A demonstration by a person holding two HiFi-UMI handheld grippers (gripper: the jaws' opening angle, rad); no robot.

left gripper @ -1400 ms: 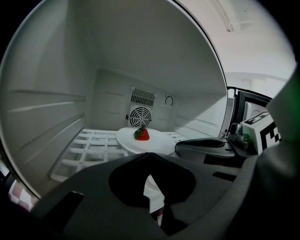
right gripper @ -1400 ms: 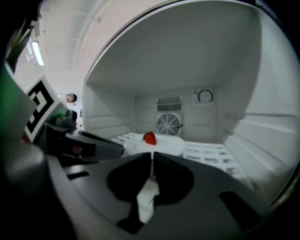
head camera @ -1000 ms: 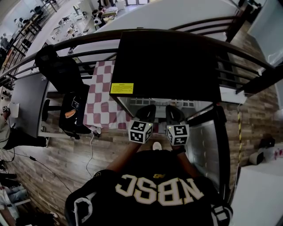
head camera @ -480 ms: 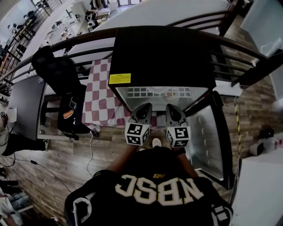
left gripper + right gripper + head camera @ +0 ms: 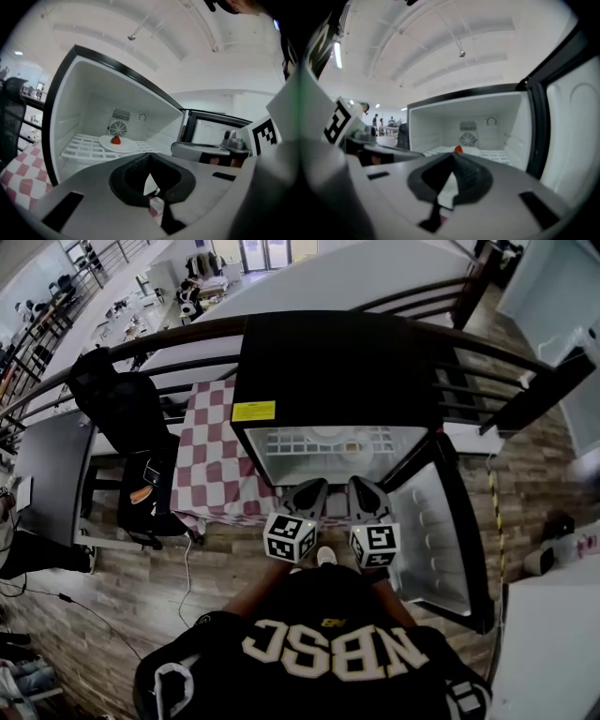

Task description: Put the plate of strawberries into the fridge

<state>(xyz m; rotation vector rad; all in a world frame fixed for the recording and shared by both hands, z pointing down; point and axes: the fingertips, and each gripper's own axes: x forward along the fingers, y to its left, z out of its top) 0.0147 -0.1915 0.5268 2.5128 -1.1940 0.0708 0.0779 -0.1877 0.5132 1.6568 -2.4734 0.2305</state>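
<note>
In the head view, the left gripper and right gripper had drawn back from the fridge since a second before, and sat lower in the picture; more of the white inside showed under the black top than earlier; the door stood swung wide at the right, leaving the mouth clear ahead of both grippers; a bench with a checked cloth stood against the fridge's left side, with a black chair beyond it.

In the left gripper view, the jaws were pressed together with nothing between them; the white plate lay on the wire shelf well inside the fridge, near the back wall and its fan; one red strawberry stood on it, toward its left side.

In the right gripper view, the jaws were likewise closed and empty; the strawberry peeped just above them, the plate mostly hidden behind; the side walls stood well clear of it.
</note>
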